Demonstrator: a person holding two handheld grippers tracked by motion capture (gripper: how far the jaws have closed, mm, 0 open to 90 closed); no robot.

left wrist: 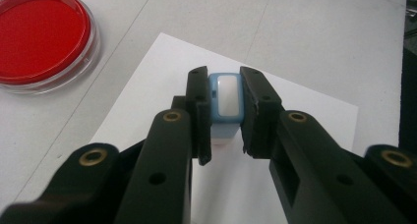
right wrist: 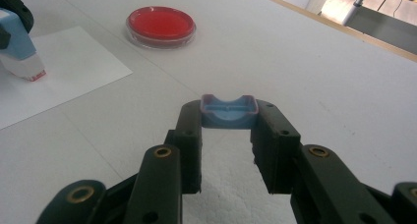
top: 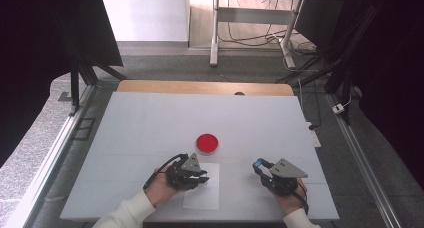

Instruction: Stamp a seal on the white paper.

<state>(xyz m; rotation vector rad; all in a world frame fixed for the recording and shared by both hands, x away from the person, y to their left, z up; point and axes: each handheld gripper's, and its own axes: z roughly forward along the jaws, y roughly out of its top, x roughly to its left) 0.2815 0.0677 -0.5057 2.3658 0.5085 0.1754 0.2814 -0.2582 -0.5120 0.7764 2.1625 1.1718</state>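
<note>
My left gripper (left wrist: 225,113) is shut on a small blue and white stamp (left wrist: 225,102), pinched by its sides. The stamp (right wrist: 20,57) stands tilted on a white paper sheet (left wrist: 305,116), red-edged face down; whether it touches I cannot tell. In the high view the left gripper (top: 204,177) sits over the sheet's (top: 202,195) left part. My right gripper (right wrist: 228,130) is shut on a blue stamp cap (right wrist: 228,113), hollow side up, just above the table. It (top: 258,164) is held to the right of the sheet. A round red ink pad (top: 206,143) in a clear dish lies beyond the sheet.
The white tabletop (top: 150,123) stretches bare to the left, right and back, with a wooden strip (top: 200,86) along the far edge. A dark frame and cables stand on the floor around the table.
</note>
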